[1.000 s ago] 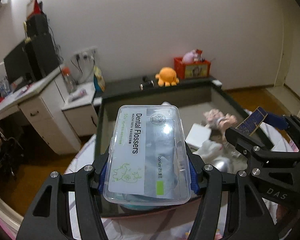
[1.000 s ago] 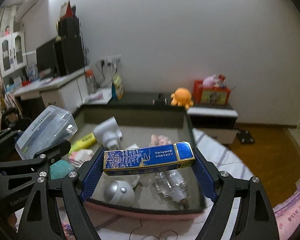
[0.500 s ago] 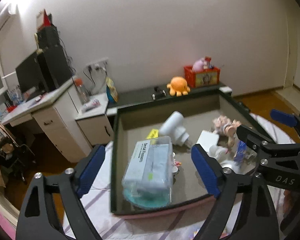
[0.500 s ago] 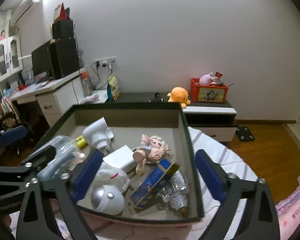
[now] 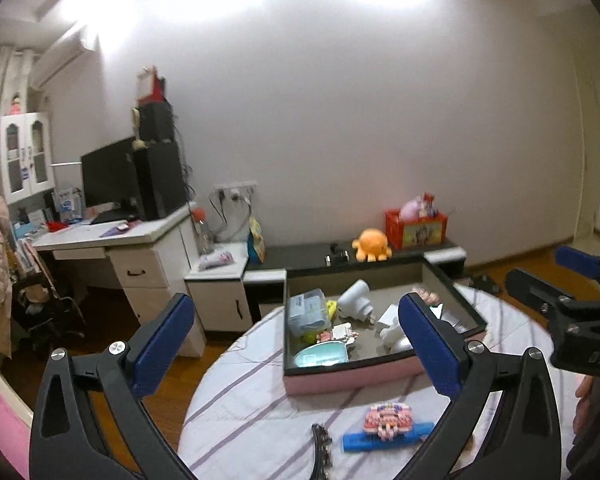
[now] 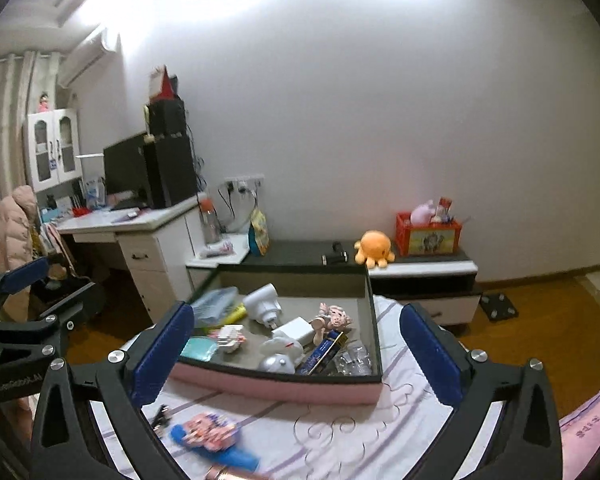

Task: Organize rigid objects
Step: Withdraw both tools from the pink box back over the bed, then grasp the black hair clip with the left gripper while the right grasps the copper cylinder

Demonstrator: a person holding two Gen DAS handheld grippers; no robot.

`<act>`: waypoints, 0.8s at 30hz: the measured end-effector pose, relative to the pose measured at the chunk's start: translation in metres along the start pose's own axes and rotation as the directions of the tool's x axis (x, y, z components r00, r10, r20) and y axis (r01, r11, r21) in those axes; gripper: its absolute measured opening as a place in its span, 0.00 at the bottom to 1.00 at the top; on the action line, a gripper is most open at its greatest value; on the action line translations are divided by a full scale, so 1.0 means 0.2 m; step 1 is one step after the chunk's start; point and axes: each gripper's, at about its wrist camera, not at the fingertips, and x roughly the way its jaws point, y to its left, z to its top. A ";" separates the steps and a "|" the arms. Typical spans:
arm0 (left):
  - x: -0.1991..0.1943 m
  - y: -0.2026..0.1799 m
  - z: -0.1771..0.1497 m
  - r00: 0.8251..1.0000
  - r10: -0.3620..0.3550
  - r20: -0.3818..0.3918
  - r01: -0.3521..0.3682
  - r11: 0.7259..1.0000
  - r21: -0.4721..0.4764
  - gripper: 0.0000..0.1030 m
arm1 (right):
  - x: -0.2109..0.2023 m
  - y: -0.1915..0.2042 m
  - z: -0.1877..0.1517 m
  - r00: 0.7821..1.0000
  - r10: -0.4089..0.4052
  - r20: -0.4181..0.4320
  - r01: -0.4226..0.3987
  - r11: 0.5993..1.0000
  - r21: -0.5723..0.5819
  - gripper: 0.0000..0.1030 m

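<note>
The pink storage box (image 5: 352, 378) (image 6: 276, 386) sits on the round table and holds several objects. The clear floss case (image 5: 306, 312) (image 6: 214, 300) lies at its left side. The blue carton (image 6: 322, 352) leans near its right front. My left gripper (image 5: 296, 344) is open and empty, raised well back from the box. My right gripper (image 6: 296, 350) is open and empty too, likewise raised back. A pink and blue toy block (image 5: 388, 426) (image 6: 212, 438) lies on the table in front of the box.
A dark chain-like piece (image 5: 322, 450) lies on the striped tablecloth (image 5: 260, 412) near the toy. Behind the table stand a white desk (image 5: 140, 252), a low black and white cabinet (image 6: 416, 276) with an orange plush (image 6: 374, 248) and a red box (image 6: 428, 234).
Both grippers opened: the left dropped the floss case and the right dropped the blue carton into the box. Both then pulled up and back from the box.
</note>
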 end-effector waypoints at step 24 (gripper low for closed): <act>-0.67 -0.01 -0.22 0.991 0.000 0.133 0.006 0.999 -0.046 1.00 | -0.71 0.24 -0.24 0.973 -0.099 0.207 0.107 0.994 -0.028 1.00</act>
